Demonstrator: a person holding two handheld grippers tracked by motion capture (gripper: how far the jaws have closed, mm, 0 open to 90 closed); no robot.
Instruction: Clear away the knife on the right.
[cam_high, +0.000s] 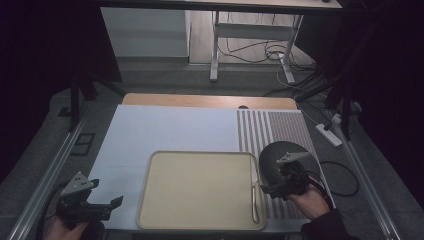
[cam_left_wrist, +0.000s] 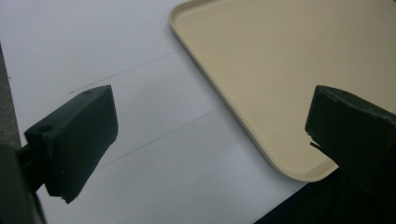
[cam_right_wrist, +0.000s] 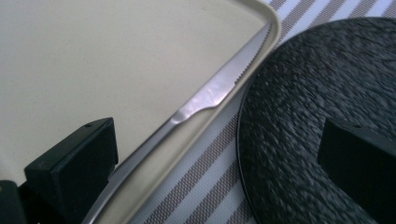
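A cream tray (cam_high: 200, 192) lies at the table's front centre, also seen as the tray (cam_left_wrist: 289, 70) and tray (cam_right_wrist: 93, 56) in the gripper views. A steel knife (cam_high: 255, 197) rests along its right rim; its serrated blade (cam_right_wrist: 210, 93) runs up the rim. A dark round plate (cam_high: 274, 160) sits on the striped mat just right of the tray, textured plate (cam_right_wrist: 308, 121). My right gripper (cam_high: 272, 189) hovers open over the knife handle and plate edge, jaws either side (cam_right_wrist: 215, 168). My left gripper (cam_high: 112, 205) is open over the white sheet, left of the tray (cam_left_wrist: 210, 140).
A white sheet (cam_high: 165, 130) covers the table's left part, a striped mat (cam_high: 280, 127) its right. Metal rails run along both table sides. A desk frame and cables stand on the floor beyond the far edge.
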